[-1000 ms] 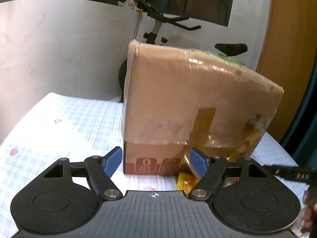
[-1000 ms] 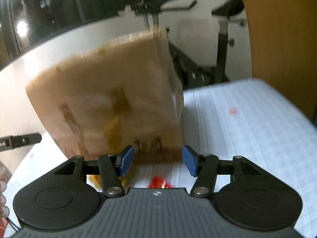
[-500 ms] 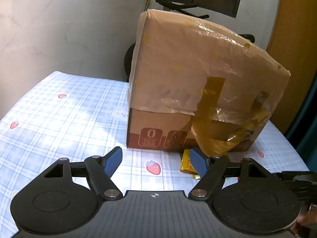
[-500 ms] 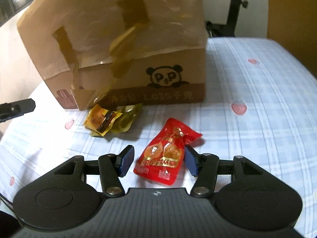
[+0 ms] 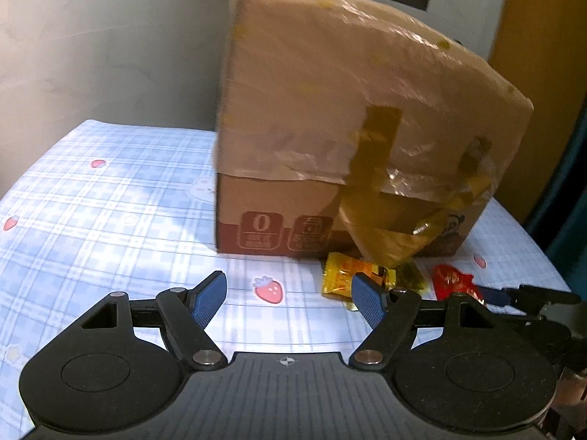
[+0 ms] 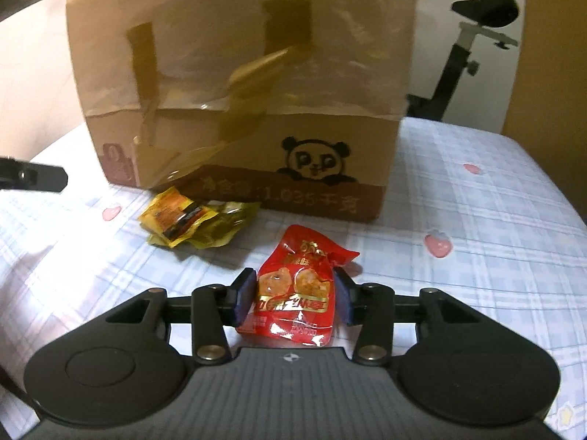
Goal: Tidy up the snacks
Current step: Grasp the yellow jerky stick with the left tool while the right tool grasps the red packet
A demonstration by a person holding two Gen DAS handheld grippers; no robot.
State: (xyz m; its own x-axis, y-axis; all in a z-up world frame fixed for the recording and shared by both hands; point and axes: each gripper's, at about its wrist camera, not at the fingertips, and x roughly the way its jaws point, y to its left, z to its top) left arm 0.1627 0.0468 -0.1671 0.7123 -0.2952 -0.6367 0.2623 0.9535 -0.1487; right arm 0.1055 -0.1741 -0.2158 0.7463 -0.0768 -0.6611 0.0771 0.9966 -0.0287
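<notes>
Red snack packet flat on checked cloth, in front of cardboard box; right gripper jaws just closing, pads now against packet sides; half second earlier stood clear. Grasp likely seated, lift next. Yellow packets beside box untouched. Left gripper spread, empty

The right tongs point forward and downward, low over the bed. Their jaws have just been closing, and the blue pads now stand against both sides of a red snack packet. The left tongs tilt down the same way, jaws spread wide with nothing between them.
</notes>
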